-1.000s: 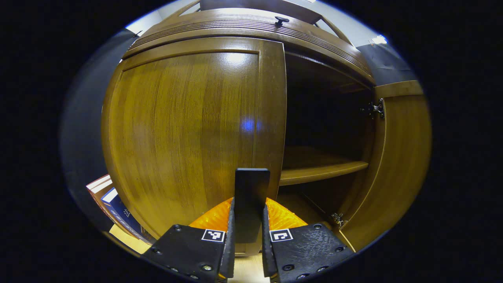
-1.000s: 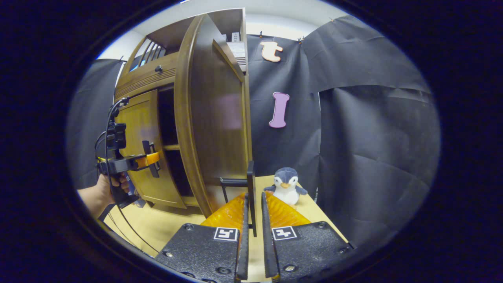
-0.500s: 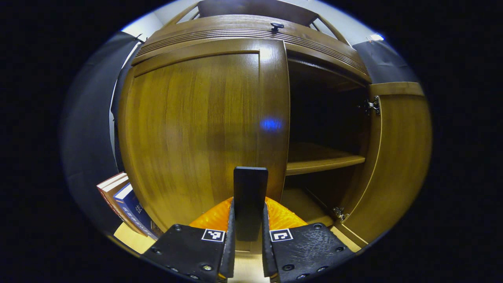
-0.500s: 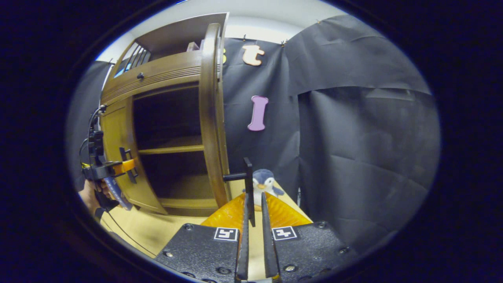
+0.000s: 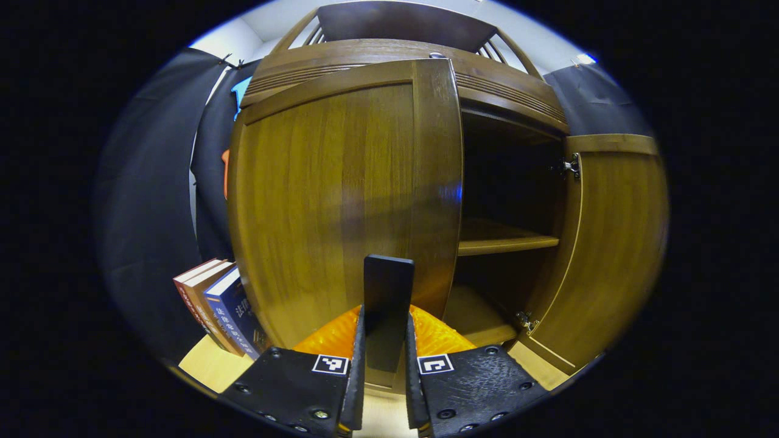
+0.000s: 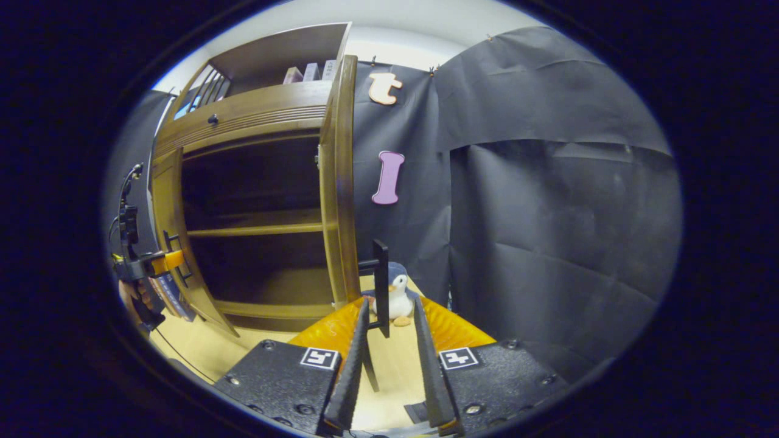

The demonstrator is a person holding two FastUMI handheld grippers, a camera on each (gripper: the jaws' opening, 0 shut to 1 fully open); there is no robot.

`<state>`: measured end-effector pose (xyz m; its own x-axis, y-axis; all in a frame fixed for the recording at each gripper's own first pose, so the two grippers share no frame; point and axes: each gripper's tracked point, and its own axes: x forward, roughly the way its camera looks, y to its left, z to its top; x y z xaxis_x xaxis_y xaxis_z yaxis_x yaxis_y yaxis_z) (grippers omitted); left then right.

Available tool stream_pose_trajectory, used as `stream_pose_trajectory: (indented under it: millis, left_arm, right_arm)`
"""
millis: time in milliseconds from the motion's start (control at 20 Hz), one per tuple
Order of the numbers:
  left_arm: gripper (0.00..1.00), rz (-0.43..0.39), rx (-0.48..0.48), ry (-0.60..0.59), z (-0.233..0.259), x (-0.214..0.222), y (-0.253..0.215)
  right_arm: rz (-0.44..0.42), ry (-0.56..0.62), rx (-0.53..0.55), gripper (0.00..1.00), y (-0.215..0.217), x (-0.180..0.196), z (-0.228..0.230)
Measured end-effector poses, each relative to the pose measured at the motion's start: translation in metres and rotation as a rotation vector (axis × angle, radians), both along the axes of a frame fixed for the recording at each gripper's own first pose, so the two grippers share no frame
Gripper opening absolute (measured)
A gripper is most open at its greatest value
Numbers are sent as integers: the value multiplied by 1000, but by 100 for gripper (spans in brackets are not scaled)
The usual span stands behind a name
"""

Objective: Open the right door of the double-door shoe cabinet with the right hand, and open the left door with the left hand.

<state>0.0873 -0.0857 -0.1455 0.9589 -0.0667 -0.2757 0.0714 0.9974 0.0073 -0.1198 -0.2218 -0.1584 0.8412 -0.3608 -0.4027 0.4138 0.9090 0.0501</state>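
The left door [image 5: 347,194] is swinging wider off the cabinet [image 6: 243,115], its handle [image 5: 387,316] clamped in the left gripper [image 5: 384,359], while the right gripper [image 6: 389,340] is spreading off the fully opened right door [image 6: 338,182].

Brown wood-grain cabinet [image 5: 341,182]; blk handle [image 5: 387,304].

Dim booth, glossy sheen on left door [image 5: 341,194], fisheye-bent edges, sharp focus

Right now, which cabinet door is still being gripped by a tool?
The left door: the left tool clamps its handle. The right tool has opened around the right door's handle.
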Motion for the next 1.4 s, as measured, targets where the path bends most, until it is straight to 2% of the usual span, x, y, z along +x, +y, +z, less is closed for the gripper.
stream_pose_trajectory:
  millis: [100, 150, 400, 650, 850, 1000, 1150, 1400]
  left_arm:
    - [27, 22, -1, 1, 2, -11, 7]
    - [27, 28, 0, 3, 3, -15, 9]
    - [27, 69, -21, 2, 6, -36, 25]
    - [27, 150, -94, 23, 7, -60, 51]
    - [27, 211, -70, 13, 11, -83, 85]
    - [27, 245, -105, 20, 12, -95, 105]
    - [27, 271, -88, 13, 14, -104, 122]
    - [25, 260, -77, 1, 21, -118, 146]
  right_arm:
    - [10, -18, 31, 57, 10, -3, 5]
    - [35, -31, 60, 58, 22, -1, 9]
    - [202, -65, 51, 66, 69, 8, 23]
    - [349, -57, 71, 66, 119, 35, 21]
    - [439, -51, 70, 68, 150, 56, 20]
    - [486, -54, 77, 68, 171, 69, 19]
    - [525, -60, 82, 69, 188, 82, 20]
    - [574, -68, 71, 68, 214, 101, 22]
